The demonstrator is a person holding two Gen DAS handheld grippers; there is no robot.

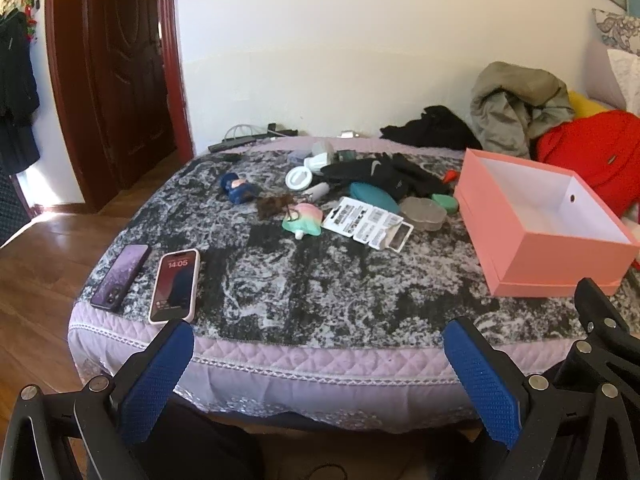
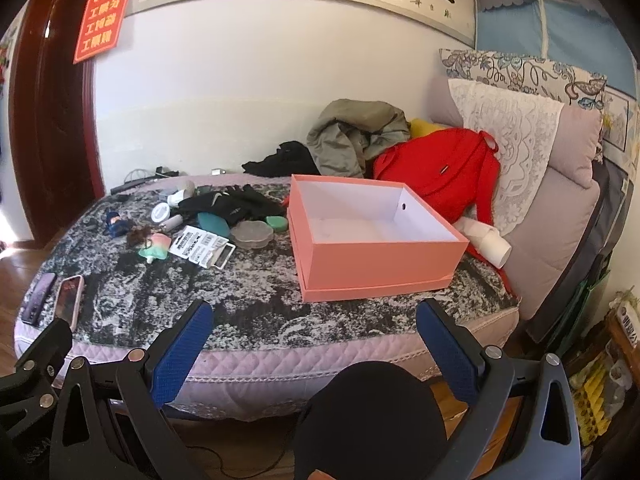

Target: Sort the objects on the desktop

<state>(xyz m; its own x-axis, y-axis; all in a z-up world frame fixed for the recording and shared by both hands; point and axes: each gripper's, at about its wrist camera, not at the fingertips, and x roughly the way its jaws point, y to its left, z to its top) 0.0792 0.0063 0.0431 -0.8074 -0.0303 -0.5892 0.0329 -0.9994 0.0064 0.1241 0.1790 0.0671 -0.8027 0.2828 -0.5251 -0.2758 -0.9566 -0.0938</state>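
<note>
Clutter pile (image 1: pixel 352 196) untouched on bed (image 1: pixel 320 292); left gripper (image 1: pixel 318 344) and right gripper (image 2: pixel 314 322) fingers spread wide, holding nothing; pink box (image 2: pixel 372 248) empty.

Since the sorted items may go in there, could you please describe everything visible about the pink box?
The pink box is a rectangular, open-topped carton, seemingly stiff cardboard, salmon pink outside and white inside, with a small round hole in one end wall. It looks empty and sits upright in a shallow matching pink tray, probably its lid. It rests on the patterned bed cover, right of the clutter; a red bag lies just behind it.
</note>
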